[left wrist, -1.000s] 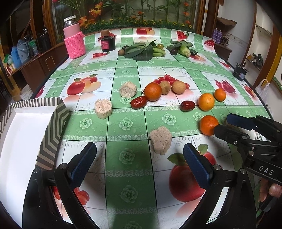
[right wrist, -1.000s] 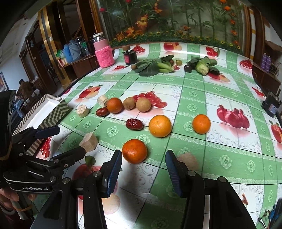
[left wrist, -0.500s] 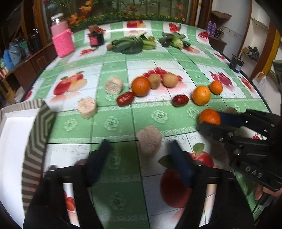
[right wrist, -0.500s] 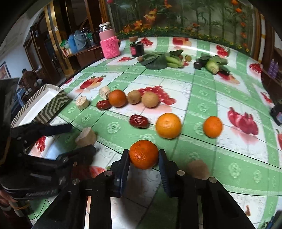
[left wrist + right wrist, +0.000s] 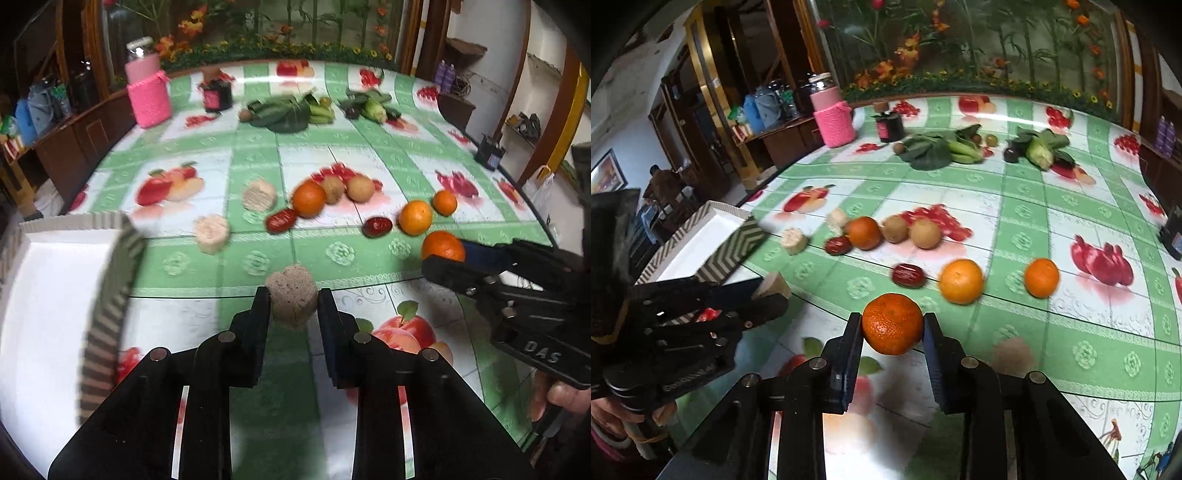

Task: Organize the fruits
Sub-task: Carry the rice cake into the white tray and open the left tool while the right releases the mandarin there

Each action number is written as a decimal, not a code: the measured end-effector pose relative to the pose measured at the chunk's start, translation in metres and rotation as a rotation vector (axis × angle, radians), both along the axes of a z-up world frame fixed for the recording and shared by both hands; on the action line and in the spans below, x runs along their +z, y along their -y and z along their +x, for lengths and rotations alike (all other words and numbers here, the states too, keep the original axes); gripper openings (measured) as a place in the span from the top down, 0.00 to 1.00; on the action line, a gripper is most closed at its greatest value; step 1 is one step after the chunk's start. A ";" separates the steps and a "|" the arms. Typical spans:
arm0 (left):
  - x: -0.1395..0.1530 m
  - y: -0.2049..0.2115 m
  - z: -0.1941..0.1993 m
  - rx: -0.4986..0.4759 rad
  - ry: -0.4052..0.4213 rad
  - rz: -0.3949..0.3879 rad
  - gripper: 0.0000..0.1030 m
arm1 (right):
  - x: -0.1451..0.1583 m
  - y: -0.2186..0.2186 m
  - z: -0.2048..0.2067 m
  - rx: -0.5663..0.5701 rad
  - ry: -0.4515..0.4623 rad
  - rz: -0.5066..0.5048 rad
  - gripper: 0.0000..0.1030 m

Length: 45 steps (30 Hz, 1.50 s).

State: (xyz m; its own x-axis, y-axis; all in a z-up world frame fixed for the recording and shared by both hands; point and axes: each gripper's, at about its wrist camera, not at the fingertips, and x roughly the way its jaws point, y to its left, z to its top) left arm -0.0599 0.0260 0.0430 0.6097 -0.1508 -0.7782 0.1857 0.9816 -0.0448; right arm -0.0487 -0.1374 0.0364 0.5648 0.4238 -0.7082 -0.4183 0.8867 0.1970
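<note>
Since a second ago both of your tools have closed. Your left gripper, then spread wide around bare tablecloth, now has its fingers clamped on the heart-shaped beige chunk, which sits just past the edge of the green band on the table. Your right gripper, then open short of the fruit, now pinches the mandarin between both fingers; fruit touches both pads.

Left wrist view only: your right gripper shows side-on at the right edge, the mandarin's top poking above its upper finger, and your hand shows beneath. Right wrist view only: your left gripper appears side-on at the left, the beige chunk's tip showing at its tip.

Loose on the table, both views: two more beige chunks, two red dates, an orange touching a kiwi and a brown round fruit, then a large orange and a smaller one apart to the right. Leafy greens and corn lie at the far end near a pink-sleeved jar.

Container: the chevron-patterned box at left, white interior, nothing visible in the part shown.
</note>
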 end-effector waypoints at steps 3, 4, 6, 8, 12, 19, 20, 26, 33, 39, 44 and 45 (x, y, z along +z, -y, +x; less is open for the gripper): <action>0.015 -0.018 -0.006 0.036 0.010 -0.009 0.76 | 0.005 -0.011 0.000 0.026 0.001 0.020 0.69; 0.020 -0.024 -0.009 0.045 0.013 -0.009 0.76 | 0.007 -0.016 0.000 0.035 0.002 0.025 0.69; 0.029 -0.038 -0.015 0.061 0.021 -0.004 0.75 | 0.012 -0.028 0.000 0.058 0.005 0.039 0.69; 0.042 -0.058 -0.019 0.080 0.031 0.003 0.75 | 0.017 -0.042 0.001 0.091 0.007 0.052 0.69; 0.055 -0.103 -0.020 0.151 0.028 0.024 0.75 | 0.026 -0.077 0.002 0.163 0.015 0.060 0.69; 0.050 -0.175 -0.003 0.287 -0.030 0.012 0.75 | 0.036 -0.152 0.012 0.298 0.029 0.046 0.70; 0.048 -0.182 0.000 0.302 -0.037 0.006 0.75 | 0.037 -0.166 0.016 0.319 0.026 0.044 0.70; 0.024 -0.211 0.022 0.359 -0.102 -0.004 0.75 | 0.024 -0.224 0.033 0.400 -0.005 -0.012 0.69; 0.002 -0.223 0.035 0.416 -0.155 0.014 0.75 | 0.005 -0.262 0.054 0.443 -0.046 -0.081 0.69; -0.009 -0.232 0.038 0.420 -0.189 -0.033 0.73 | -0.007 -0.275 0.065 0.447 -0.065 -0.113 0.69; -0.007 -0.240 0.034 0.453 -0.163 -0.052 0.43 | -0.002 -0.268 0.059 0.463 -0.042 -0.116 0.64; -0.005 -0.241 0.032 0.456 -0.152 -0.054 0.42 | 0.000 -0.266 0.055 0.461 -0.037 -0.117 0.64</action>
